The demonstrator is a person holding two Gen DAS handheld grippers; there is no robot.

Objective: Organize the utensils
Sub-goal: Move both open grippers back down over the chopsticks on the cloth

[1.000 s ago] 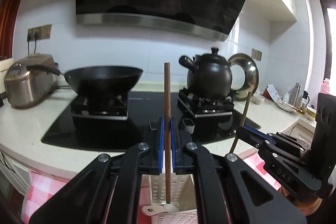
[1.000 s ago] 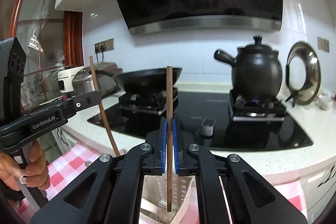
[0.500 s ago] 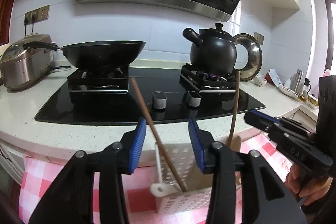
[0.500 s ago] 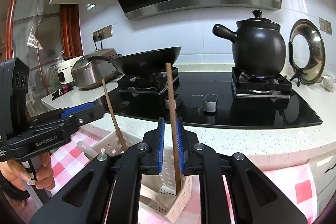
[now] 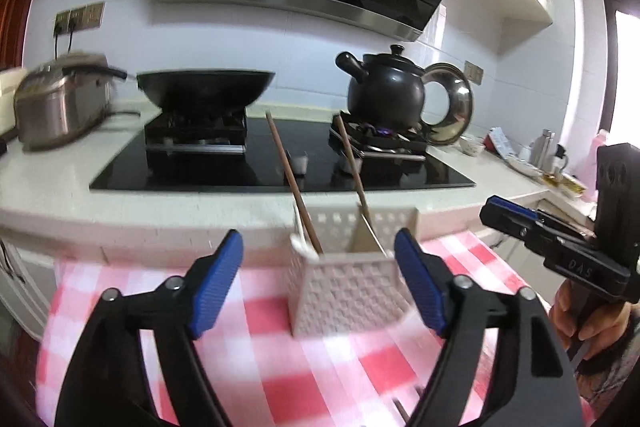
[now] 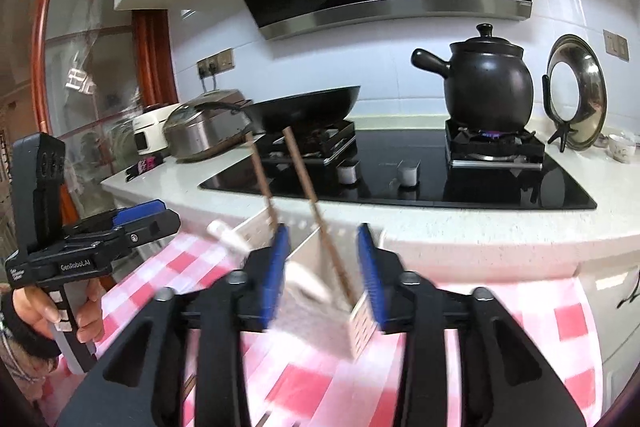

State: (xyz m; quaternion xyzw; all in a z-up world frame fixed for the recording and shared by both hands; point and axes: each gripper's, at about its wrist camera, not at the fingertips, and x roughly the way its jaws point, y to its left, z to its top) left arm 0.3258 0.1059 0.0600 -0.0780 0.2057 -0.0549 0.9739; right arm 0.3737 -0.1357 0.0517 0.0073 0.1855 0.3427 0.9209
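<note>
- Left wrist view: the left gripper [image 5: 318, 277] has its blue-padded fingers [image 5: 218, 281] spread wide and holds nothing.
- Between and just beyond them stands the white perforated plastic utensil basket [image 5: 352, 291] on the red-and-white checked cloth [image 5: 312, 375], close to the pale stone counter edge [image 5: 120, 219].
- Two brown wooden chopsticks lean in the basket: the left chopstick [image 5: 292, 183] in the near-left compartment, beside a white plastic spoon handle [image 5: 300, 245], and the right chopstick [image 5: 358, 183] behind the inner divider.
- The right gripper [image 5: 516, 217] appears at the right edge, clear of the basket (from this angle its finger gap cannot be judged).
- Behind: a black wok [image 5: 206, 87], a black clay pot [image 5: 384, 89] and a steel rice cooker [image 5: 60, 103].
- Right wrist view: the right gripper [image 6: 322, 273] has its fingers [image 6: 276, 267] parted and empty; one chopstick [image 6: 316, 211] rises through the gap, touching neither pad as far as motion blur allows.
- The second chopstick [image 6: 262, 179] leans just left of it, with the spoon handle [image 6: 226, 233] projecting from the basket [image 6: 360, 323].
- The left gripper [image 6: 140, 217] hangs well left of the basket, fingers apart.
- Step in hand (judgement): both chopsticks are deposited and released, so this placement looks complete.
- Next move (judgement): back both grippers away without clipping the leaning sticks, then locate any remaining utensil; a dark stick-like end [image 5: 402, 409] at the bottom of the left view may be one, though it is too blurred to confirm.
</note>
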